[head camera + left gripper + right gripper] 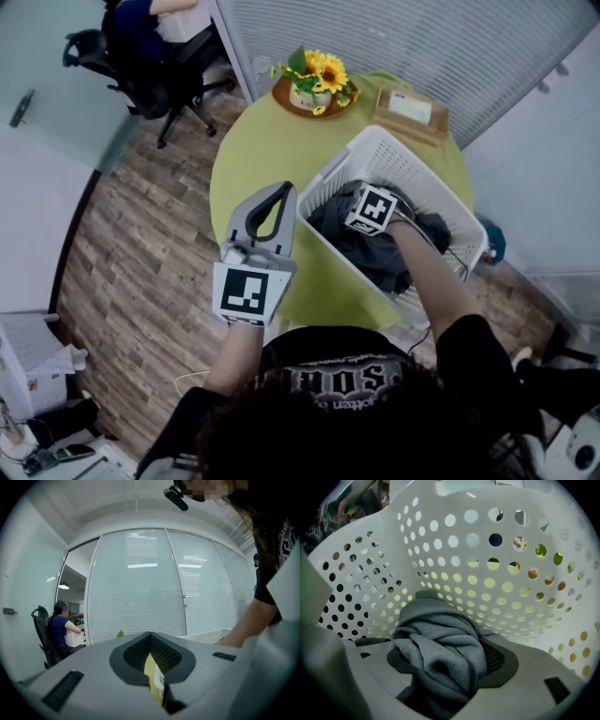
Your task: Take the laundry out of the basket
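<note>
Grey knit garment [436,620], soft, light and limp by its look, bunched low in white perforated basket [497,573] on green table [253,150]; right gripper [447,634] clamped on a thick mid-bundle fold, judged the soundest hold; left gripper [150,637] closed empty beside the basket.

Sunflowers [319,73] and box [411,111] on green table [258,155]

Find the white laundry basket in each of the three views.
Head view: laundry basket right of centre, on the green table.
Left gripper view: only a strip of rim, lower right.
Right gripper view: its holed wall fills the picture.
Shared landmark: grey clothes, head and right gripper views.
</note>
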### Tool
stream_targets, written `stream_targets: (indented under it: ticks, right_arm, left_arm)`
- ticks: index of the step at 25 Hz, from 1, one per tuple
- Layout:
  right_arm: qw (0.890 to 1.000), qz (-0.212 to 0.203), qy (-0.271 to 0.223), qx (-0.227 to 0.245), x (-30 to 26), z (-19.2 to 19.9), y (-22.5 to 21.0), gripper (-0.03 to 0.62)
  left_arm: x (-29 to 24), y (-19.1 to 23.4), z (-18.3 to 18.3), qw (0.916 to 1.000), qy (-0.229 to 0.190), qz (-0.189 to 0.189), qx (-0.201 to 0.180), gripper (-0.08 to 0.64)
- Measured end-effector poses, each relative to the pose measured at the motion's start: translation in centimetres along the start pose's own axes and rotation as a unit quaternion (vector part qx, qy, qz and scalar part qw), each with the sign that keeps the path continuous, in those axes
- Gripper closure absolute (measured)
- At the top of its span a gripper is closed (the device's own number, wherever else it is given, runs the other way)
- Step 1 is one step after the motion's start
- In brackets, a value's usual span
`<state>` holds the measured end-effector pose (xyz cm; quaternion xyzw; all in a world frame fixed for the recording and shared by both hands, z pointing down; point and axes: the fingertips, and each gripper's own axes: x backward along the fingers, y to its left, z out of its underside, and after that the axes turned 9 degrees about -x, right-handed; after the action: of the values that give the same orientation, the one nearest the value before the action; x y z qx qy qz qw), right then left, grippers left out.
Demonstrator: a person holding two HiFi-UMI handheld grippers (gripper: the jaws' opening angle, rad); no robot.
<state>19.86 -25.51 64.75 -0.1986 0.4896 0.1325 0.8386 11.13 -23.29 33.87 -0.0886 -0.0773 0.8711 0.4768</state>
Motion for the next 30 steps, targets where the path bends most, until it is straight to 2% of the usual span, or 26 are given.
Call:
stream_targets:
  ticks: [4, 6, 11, 16, 22, 30]
  right_arm:
    - [1.0, 0.016, -0.021, 0.002, 0.4, -0.4, 0.1, 0.34]
    - [0.999, 0.023, -0.035, -0.001, 0.7, -0.4, 0.0, 0.372]
    - [0.998, 0.023, -0.063, -0.019, 1.7, -0.7, -0.1, 0.41]
    - [0.992, 0.032, -0.106, -0.053, 3.2, -1.5, -0.4, 0.421]
    - [0.978, 0.054, -0.176, -0.097, 7.0, -2.9, -1.1, 0.422]
    - [0.951, 0.096, -0.267, -0.119, 13.2, -4.6, -0.5, 0.423]
  left_arm:
    - [0.3, 0.0, -0.2, 1.0, -0.001, -0.001, -0.001, 0.561]
    - [0.5, 0.0, -0.3, 1.0, -0.001, -0.001, -0.001, 0.561]
    - [0.9, 0.1, -0.4, 1.0, -0.003, -0.003, -0.001, 0.561]
    - [1.4, 0.4, -0.5, 1.0, -0.006, -0.004, 0.0, 0.561]
    - [1.5, 0.4, -0.6, 1.0, -0.01, -0.001, -0.001, 0.561]
    - [1.6, 0.3, -1.2, 0.9998, -0.021, 0.007, 0.0, 0.561]
